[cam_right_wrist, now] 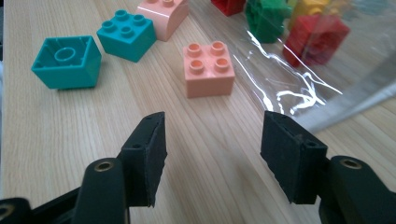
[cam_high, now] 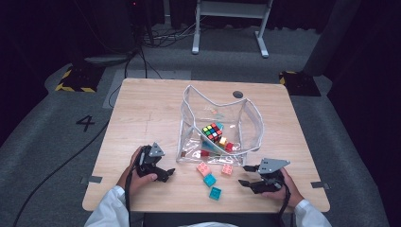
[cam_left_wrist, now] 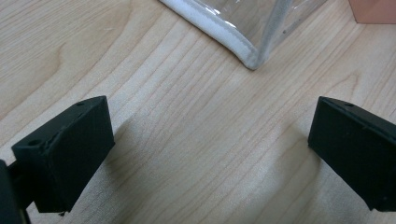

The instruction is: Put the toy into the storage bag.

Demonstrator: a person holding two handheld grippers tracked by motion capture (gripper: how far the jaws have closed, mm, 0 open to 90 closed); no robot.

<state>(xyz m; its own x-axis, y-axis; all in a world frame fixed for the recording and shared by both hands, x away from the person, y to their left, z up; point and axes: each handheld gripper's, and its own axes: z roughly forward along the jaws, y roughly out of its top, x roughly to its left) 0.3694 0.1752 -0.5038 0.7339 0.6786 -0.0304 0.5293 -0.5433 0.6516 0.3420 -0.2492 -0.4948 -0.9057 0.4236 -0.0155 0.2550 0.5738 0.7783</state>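
Note:
A clear plastic bag (cam_high: 191, 111) stands open mid-table with a colour cube (cam_high: 212, 132) and several bricks inside. Loose in front of it lie a pink brick (cam_high: 204, 169), a salmon brick (cam_high: 227, 170) and two teal bricks (cam_high: 209, 180), (cam_high: 215, 193). My right gripper (cam_high: 244, 175) sits low at the front right, pointing left. In the right gripper view the gripper (cam_right_wrist: 212, 144) is open and empty, just short of the salmon brick (cam_right_wrist: 208, 70). My left gripper (cam_high: 166, 173) rests at the front left. In the left gripper view the gripper (cam_left_wrist: 210, 135) is wide open over bare wood, near the bag's corner (cam_left_wrist: 243, 51).
The wooden table (cam_high: 151, 113) has a dark round hole (cam_high: 238, 94) behind the bag. In the right gripper view, red (cam_right_wrist: 315, 39), green (cam_right_wrist: 268, 18) and yellow (cam_right_wrist: 310, 7) bricks lie inside the bag. A white desk frame (cam_high: 227, 19) stands on the floor beyond.

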